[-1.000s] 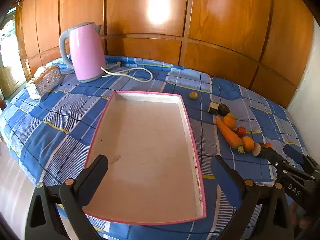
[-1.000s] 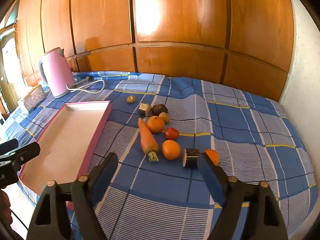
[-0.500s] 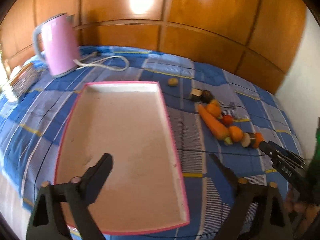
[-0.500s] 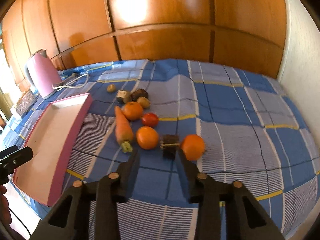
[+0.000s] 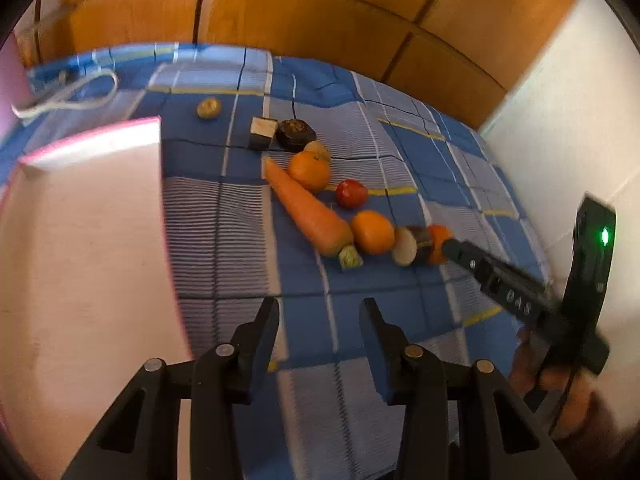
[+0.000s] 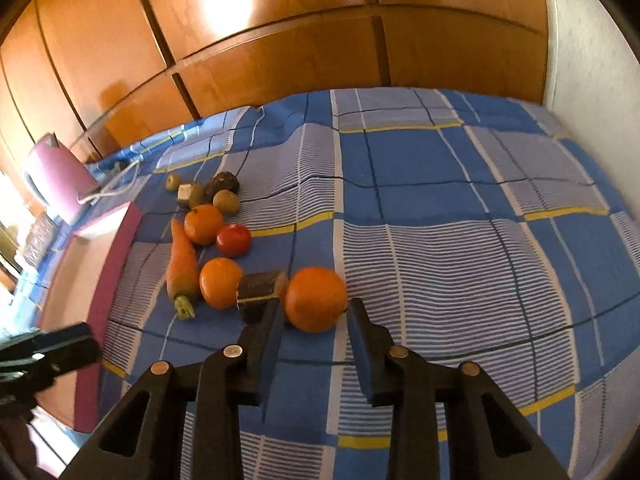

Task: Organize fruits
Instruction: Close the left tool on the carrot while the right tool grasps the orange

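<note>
Toy produce lies in a loose row on the blue checked cloth: a carrot (image 5: 308,208), three oranges, a tomato (image 5: 351,194) and a dark cut piece (image 5: 412,244). The nearest orange (image 6: 316,298) sits between the fingertips of my right gripper (image 6: 316,306). Its jaws are narrow, and I see no pad pressing on the fruit. The dark cut piece (image 6: 258,292) touches that orange's left side. My left gripper (image 5: 318,312) hovers over bare cloth in front of the carrot, its jaws closing with nothing between them. The pink-rimmed tray (image 5: 92,136) lies to the left.
A pink kettle (image 6: 56,176) and its white cable (image 5: 80,92) stand at the back left. Small brown and olive pieces (image 5: 296,134) lie behind the oranges. Wooden panels close the back, and a white wall (image 5: 560,120) runs along the right. A hand holds the right gripper's handle.
Both grippers came forward and down toward the fruit, and both jaws narrowed. The left view swung right from the tray to the fruit. The right fingertips now flank the nearest orange.
</note>
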A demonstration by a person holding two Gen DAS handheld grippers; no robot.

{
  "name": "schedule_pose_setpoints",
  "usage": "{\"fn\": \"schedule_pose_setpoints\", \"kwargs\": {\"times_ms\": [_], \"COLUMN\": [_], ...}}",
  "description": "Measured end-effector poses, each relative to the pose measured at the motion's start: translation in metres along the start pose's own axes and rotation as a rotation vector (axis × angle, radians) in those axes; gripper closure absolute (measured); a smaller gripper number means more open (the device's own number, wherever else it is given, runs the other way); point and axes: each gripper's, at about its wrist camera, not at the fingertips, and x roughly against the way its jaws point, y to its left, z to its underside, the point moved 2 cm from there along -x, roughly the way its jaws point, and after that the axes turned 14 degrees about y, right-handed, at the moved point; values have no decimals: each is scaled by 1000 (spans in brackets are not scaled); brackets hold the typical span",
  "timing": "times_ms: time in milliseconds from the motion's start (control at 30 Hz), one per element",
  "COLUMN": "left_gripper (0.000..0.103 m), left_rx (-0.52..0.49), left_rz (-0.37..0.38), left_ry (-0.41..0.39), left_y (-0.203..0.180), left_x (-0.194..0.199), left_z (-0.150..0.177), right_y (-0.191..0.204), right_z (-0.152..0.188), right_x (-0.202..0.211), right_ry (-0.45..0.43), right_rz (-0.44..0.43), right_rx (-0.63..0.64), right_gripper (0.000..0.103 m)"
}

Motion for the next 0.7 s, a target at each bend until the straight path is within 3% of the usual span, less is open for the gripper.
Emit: {"fn": "schedule_pose_setpoints", "kwargs": {"times_ms": [133,267,400,500,533,567,600,700], "left_gripper": [57,36,37,41,47,62,66,66], "left_rx": [110,169,226,258,253,245,233,190], "left_rz": [67,76,46,25,13,2,-2,-16], "left_ry": [21,22,52,69,55,54,62,34], "left_y": [5,2,4,11,10,9,8,4], "left_x": [-11,-24,-44,-58,-57,-58,-60,-59], "left_z": [-26,-49,-68,-75,-77,-78,-78,-73], "right_y": [-6,-7,-4,-4,-5,-5,-6,-5], "right_z": [-5,-9,-10,-11,-12,-14,-16,-21], "right_x": [-2,-6,-9,-9,-10,-12,-13,-15], "right_ry": [3,14,33,29,30,31,31,26], "right_rz": [-39,-80,-107,-107,-113,-118,-120,-120], "right_rx": [-7,4,31,44,40,39,44,54], "right_gripper": [70,70,69,68,68,67,67,67]}}
